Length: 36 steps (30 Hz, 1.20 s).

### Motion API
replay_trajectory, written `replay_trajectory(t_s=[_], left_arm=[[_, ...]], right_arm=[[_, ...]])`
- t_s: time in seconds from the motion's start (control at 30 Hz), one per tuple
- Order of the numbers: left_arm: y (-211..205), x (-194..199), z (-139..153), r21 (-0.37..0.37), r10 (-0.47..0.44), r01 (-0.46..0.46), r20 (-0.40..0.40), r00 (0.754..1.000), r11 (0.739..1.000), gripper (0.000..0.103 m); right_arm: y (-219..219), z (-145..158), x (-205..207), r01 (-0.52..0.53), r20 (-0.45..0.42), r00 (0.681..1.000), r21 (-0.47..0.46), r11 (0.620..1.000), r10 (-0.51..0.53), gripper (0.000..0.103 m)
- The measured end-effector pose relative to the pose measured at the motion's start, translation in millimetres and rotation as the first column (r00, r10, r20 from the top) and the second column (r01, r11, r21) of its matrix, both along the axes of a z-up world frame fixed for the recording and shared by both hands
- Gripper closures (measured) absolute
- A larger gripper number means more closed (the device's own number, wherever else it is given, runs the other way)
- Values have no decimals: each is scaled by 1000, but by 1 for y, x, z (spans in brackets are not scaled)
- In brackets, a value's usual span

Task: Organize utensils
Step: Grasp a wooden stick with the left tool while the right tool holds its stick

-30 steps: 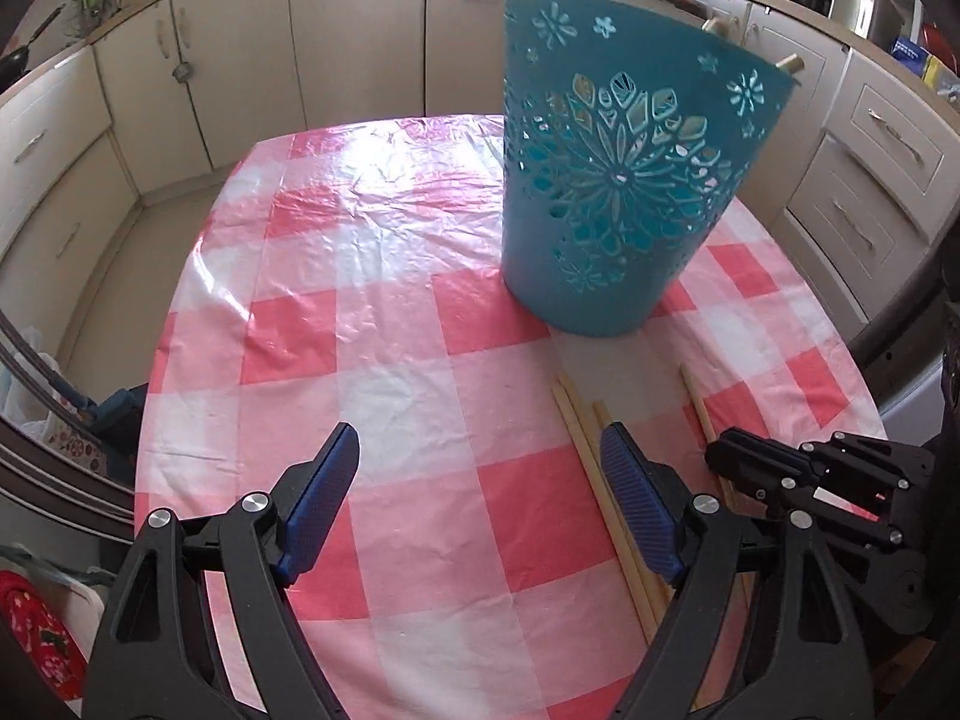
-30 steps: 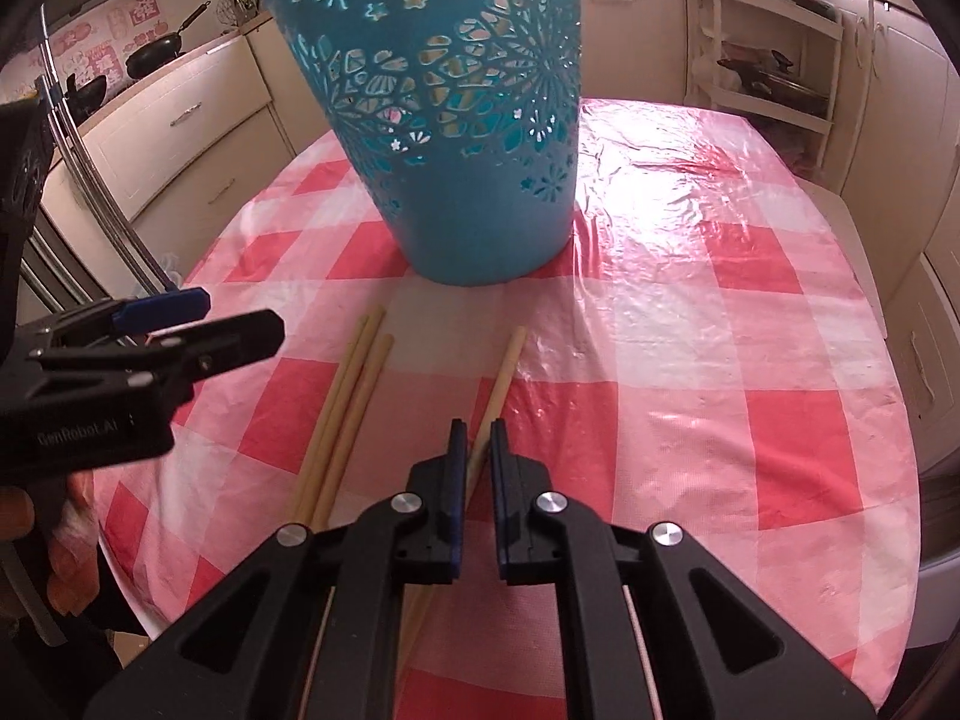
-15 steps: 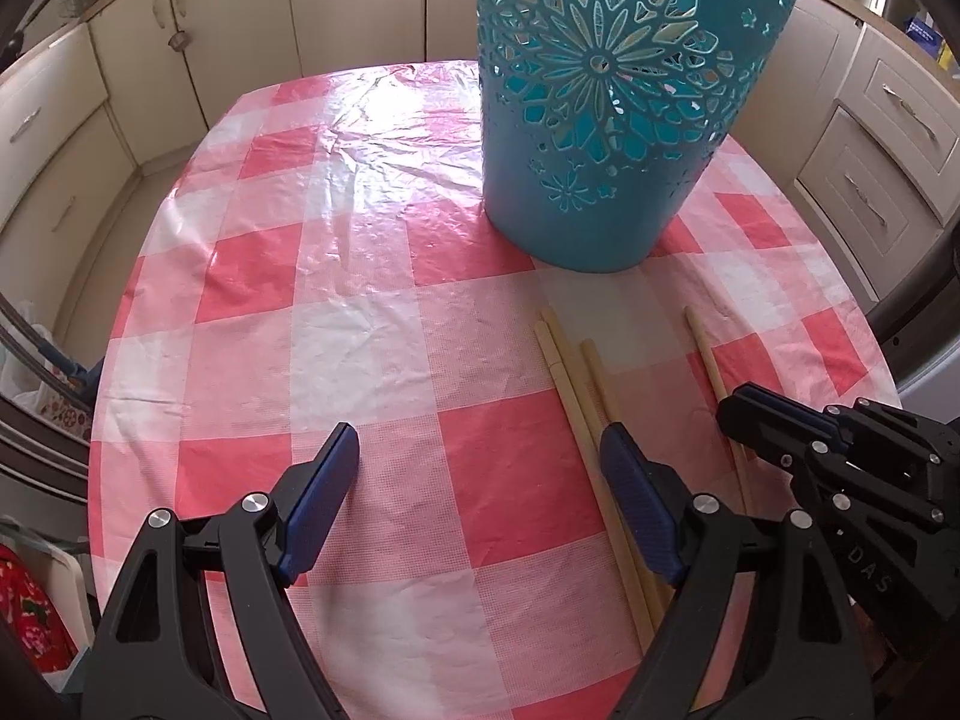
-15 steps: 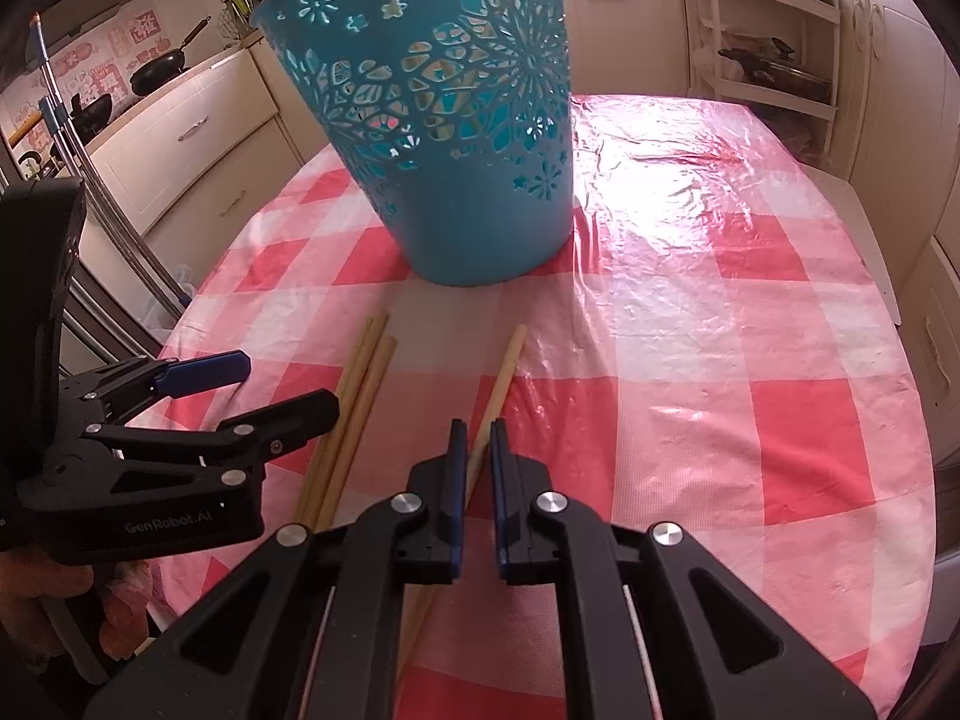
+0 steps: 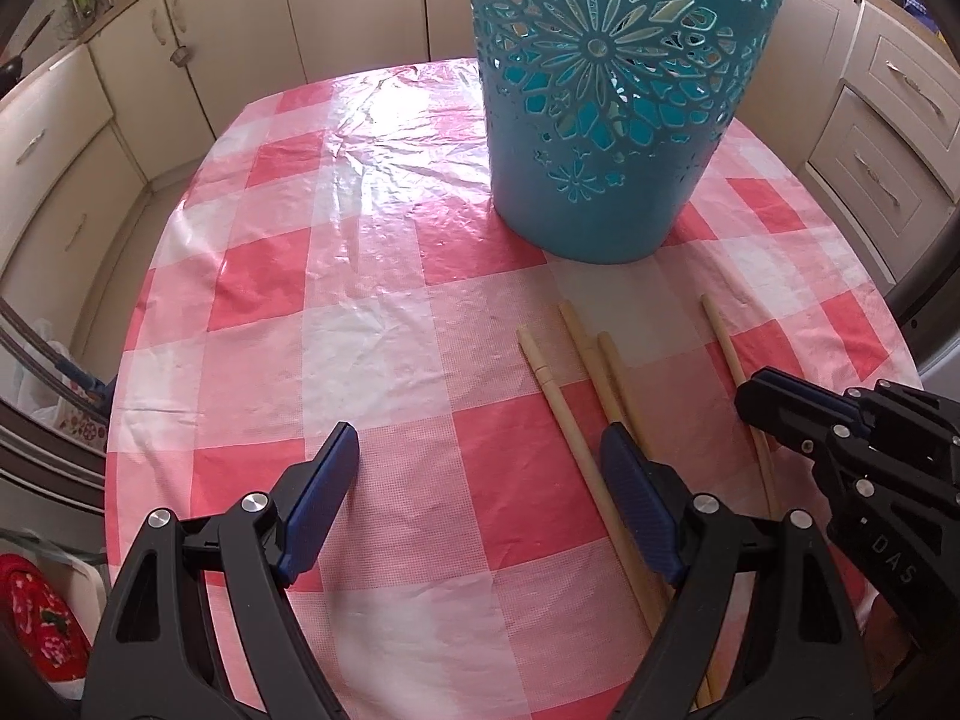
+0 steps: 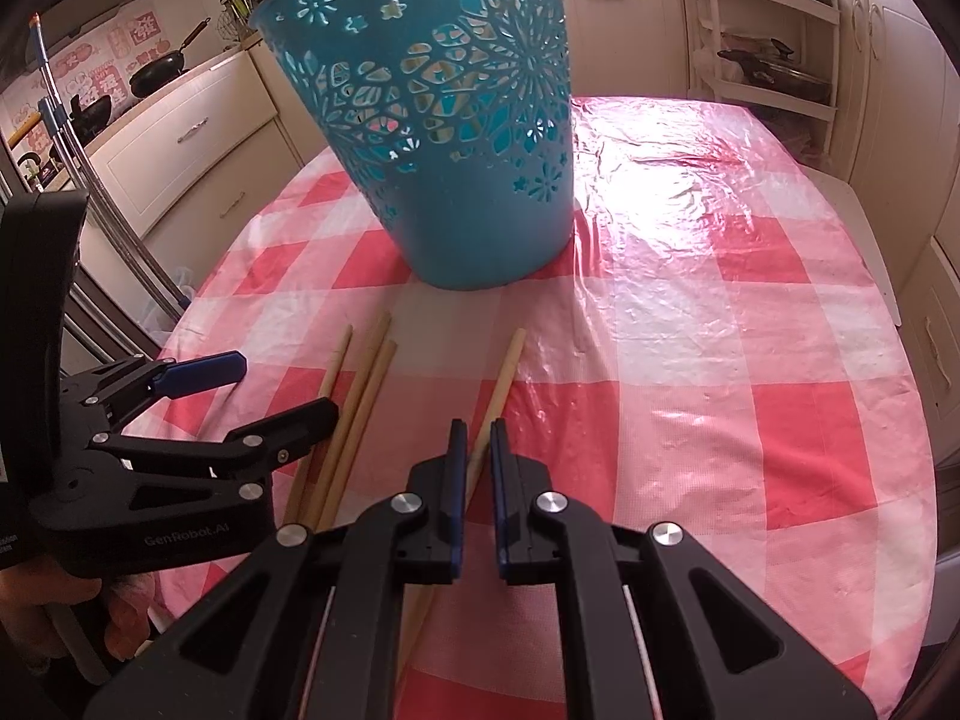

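Chopsticks of pale wood: three lie together (image 5: pixel 591 372) and a fourth apart (image 6: pixel 503 369) on the pink-and-white checked plastic tablecloth (image 5: pixel 384 360), just before the perforated teal plastic basket (image 5: pixel 606 120). Left gripper (image 5: pixel 480 480) has tipped downward, bringing the group nearer its jaws; pickup looks close. Jaws wide, holding nothing. Right gripper (image 6: pixel 475 456) nearly closed over the lone stick; grip unclear.

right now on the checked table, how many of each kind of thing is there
wooden chopsticks: 4, three lying together, one apart
teal cut-out basket: 1, upright
total: 5
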<state>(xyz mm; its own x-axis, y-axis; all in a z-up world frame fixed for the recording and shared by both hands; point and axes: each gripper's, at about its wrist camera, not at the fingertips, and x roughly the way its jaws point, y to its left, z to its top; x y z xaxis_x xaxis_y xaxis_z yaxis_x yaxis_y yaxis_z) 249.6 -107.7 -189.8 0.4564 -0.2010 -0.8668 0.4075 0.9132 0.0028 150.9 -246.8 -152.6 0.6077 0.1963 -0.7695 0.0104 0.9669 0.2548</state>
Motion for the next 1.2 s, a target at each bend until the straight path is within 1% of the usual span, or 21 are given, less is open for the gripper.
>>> replay_trajectory(t_s=[0.23,0.3,0.33,0.37,0.4,0.43,0.47,0.67,0.77,0.83,0.97,1.1,1.2], left_arm=[[-1,1,0,1,-3,3,4,1000,1000,24],[0,1,1,-4,-6,6,12,1000,1000,29],[0,1,2,-8,-14,14,20,1000,1000,37],[0,1,3,-16,-25,25,25,999,1000,48],[0,1,4,-19,-36,37,31,999,999,55],[-1,1,5,-22,-49,50,37,998,999,70],[-1,0,5,-28,-61,62,38,997,998,78],[-7,-3,6,-42,-117,119,47,992,992,91],[-10,-6,6,-46,-153,155,58,987,987,93],[-10,-5,6,-42,-153,156,63,986,987,94],[0,3,6,-59,-120,123,52,991,991,95],[10,14,6,-108,-67,68,8,998,992,94],[10,18,6,-102,-65,65,7,998,993,90]], right_arm=[[0,0,0,1,0,1000,-3,1000,-1,95],[0,0,1,6,1,1000,-9,1000,-6,95],[-1,0,1,11,1,1000,-10,1000,-11,95],[-2,0,2,15,1,1000,-9,1000,-15,95],[-3,0,2,17,1,1000,-7,1000,-17,95],[-3,0,2,18,1,1000,-9,1000,-18,95],[-3,0,3,17,2,1000,-12,1000,-17,95],[-2,0,4,17,8,1000,-27,999,-17,95],[-3,0,5,23,9,1000,-26,999,-23,95],[-5,0,7,30,9,1000,-22,999,-30,95],[-6,0,9,23,5,1000,-26,999,-23,95],[-8,0,12,34,6,999,-33,999,-34,95],[-12,0,14,48,6,999,-28,998,-47,95]])
